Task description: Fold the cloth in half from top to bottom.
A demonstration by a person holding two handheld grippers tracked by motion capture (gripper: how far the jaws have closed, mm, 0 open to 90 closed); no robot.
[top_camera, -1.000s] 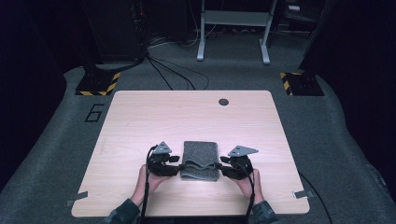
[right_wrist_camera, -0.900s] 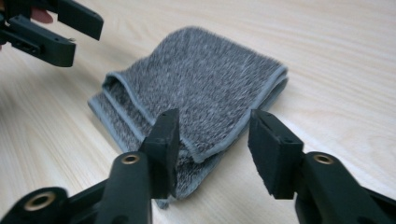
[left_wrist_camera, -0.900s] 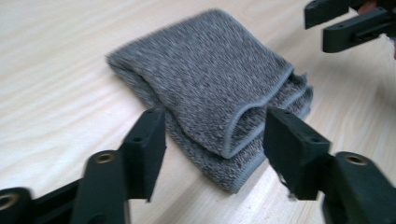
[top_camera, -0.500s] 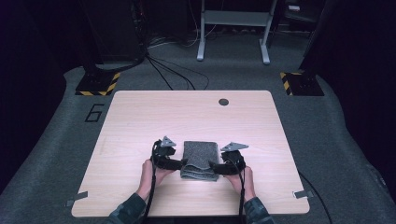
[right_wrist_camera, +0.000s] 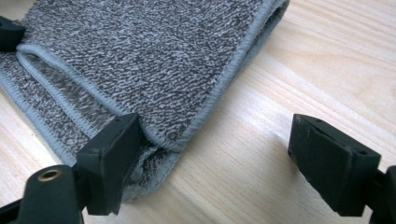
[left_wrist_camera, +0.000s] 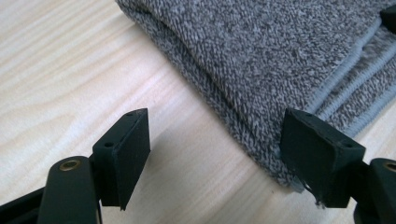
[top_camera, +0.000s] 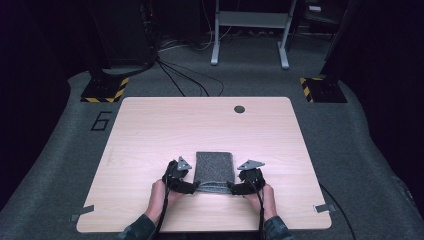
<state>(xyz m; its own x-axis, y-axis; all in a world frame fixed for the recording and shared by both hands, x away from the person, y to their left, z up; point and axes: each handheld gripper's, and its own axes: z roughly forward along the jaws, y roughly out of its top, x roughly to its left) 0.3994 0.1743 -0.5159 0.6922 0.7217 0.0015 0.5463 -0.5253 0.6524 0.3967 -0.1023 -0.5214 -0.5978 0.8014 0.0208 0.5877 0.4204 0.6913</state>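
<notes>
Towel point(top_camera: 214, 170): grey, speckled terry, folded into a layered rectangle; pale stitched hems are seen along the edges.
Position: laid flat on the wooden table point(top_camera: 150, 130), near the person's edge, between the two grippers.
Left gripper point(top_camera: 189, 187): jaws are spread wide apart at the towel's near left corner; nothing is clamped.
Right gripper point(top_camera: 234, 188): jaws are likewise parted at the near right corner, one pad point(right_wrist_camera: 114, 158) set against the folded hem.

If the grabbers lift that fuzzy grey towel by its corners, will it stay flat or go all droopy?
The folded grey terry towel would probably droop and unfold: its layers lie loose at the hemmed edge. The looped pile looks grippy, so it likely won't slip from the jaws. It seems light, and pushing it may bunch it on the wooden table.
</notes>
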